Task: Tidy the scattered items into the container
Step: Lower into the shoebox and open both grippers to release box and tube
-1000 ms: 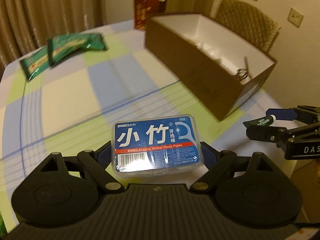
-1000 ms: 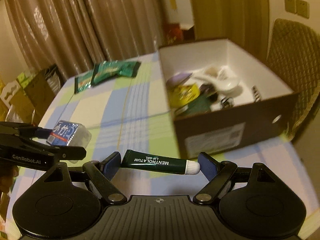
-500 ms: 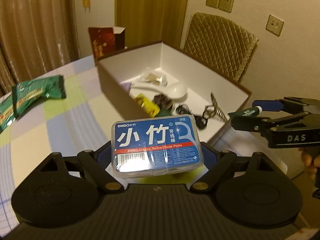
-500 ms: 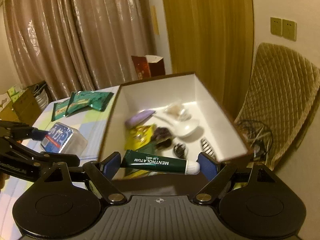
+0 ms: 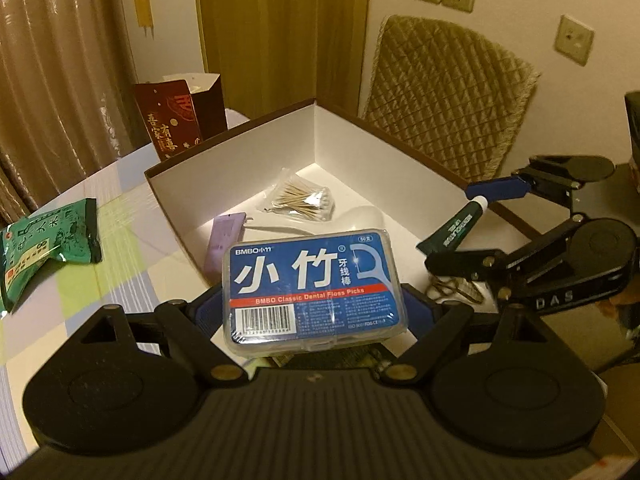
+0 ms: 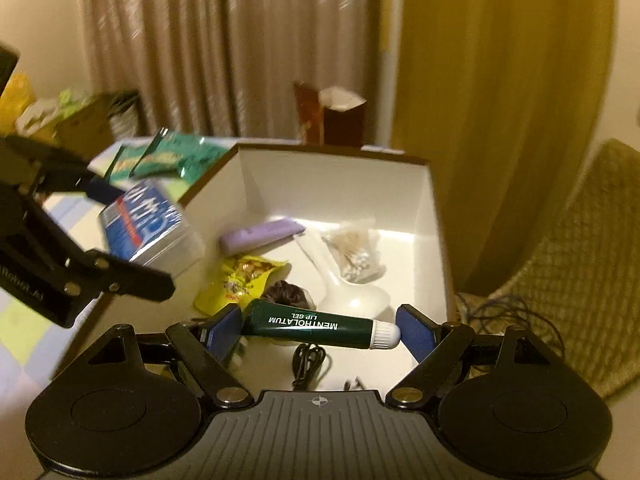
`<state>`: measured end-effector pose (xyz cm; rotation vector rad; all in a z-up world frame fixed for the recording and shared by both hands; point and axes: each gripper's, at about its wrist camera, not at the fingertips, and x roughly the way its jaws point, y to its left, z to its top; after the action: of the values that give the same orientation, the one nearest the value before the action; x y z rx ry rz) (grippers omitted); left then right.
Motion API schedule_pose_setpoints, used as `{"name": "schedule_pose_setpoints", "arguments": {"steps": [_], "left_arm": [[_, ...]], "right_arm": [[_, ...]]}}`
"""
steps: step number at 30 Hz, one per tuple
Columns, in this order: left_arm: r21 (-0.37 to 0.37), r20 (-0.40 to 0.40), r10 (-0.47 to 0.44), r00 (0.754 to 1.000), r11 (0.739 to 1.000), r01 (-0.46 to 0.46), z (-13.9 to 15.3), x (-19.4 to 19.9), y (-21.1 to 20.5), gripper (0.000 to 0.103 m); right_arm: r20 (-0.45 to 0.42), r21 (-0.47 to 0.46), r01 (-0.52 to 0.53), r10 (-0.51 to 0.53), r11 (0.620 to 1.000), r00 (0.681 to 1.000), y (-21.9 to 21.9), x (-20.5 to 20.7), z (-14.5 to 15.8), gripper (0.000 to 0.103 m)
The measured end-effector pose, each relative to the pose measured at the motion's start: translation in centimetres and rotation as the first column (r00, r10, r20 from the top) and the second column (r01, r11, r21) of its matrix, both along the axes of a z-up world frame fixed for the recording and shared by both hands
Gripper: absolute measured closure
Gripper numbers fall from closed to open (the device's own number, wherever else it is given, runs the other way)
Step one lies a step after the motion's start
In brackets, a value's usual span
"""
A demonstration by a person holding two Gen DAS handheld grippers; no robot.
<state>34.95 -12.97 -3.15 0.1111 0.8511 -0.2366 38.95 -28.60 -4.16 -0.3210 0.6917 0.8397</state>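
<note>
My left gripper (image 5: pixel 314 312) is shut on a clear dental floss pick box (image 5: pixel 314 290) with a blue label, held above the open cardboard box (image 5: pixel 256 152). My right gripper (image 6: pixel 320 330) is shut on a dark green lip gel tube (image 6: pixel 320 325) with a white cap, held end to end over the same box (image 6: pixel 336 168). Each gripper shows in the other's view, the right one (image 5: pixel 476 226) and the left one (image 6: pixel 108 228). Inside the box lie a purple case (image 6: pixel 260 235), a yellow packet (image 6: pixel 240 280), cotton swabs (image 6: pixel 354 254), a white spoon (image 6: pixel 352 298) and a black cable (image 6: pixel 308 362).
Green snack packets (image 5: pixel 44 248) lie on the checked tablecloth (image 5: pixel 120 264) left of the box. A dark red gift bag (image 5: pixel 180 118) stands behind it. A quilted chair (image 5: pixel 448 104) stands by the wall at the right.
Both grippers have moved forward from the tabletop to above the box, still holding their items. The view of the box has gone from its outer side to its inside.
</note>
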Motion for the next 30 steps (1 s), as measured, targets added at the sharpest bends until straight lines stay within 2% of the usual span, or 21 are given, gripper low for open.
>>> {"name": "schedule_pose_setpoints", "arguments": {"steps": [6,12,20,24,30], "left_arm": [[0.051,-0.07,-0.035,0.997,0.998,0.038,-2.1,3.6,-0.2,0.017],[0.108,-0.119,-0.051,0.992,0.992,0.064,-3.8,6.3,-0.7,0.017],[0.133,-0.148,-0.065,0.987,0.987,0.085,-4.9,7.7,-1.6,0.017],[0.134,-0.159,-0.062,0.985,0.987,0.083,-5.2,8.1,-1.7,0.017],[0.141,-0.175,-0.055,0.983,0.987,0.08,-5.6,8.5,-1.7,0.017]], "right_arm": [[-0.072,-0.081,-0.152,0.146,0.985,0.987,1.4,3.2,-1.7,0.022],[-0.122,-0.176,-0.268,0.249,0.947,0.961,2.6,4.5,-3.1,0.022],[-0.119,-0.233,-0.287,0.265,0.929,0.957,3.9,5.3,-3.8,0.021],[-0.1,-0.239,-0.29,0.273,0.927,0.957,3.7,5.3,-3.7,0.009],[-0.083,-0.239,-0.291,0.279,0.926,0.957,3.4,5.1,-3.6,0.005]]}}
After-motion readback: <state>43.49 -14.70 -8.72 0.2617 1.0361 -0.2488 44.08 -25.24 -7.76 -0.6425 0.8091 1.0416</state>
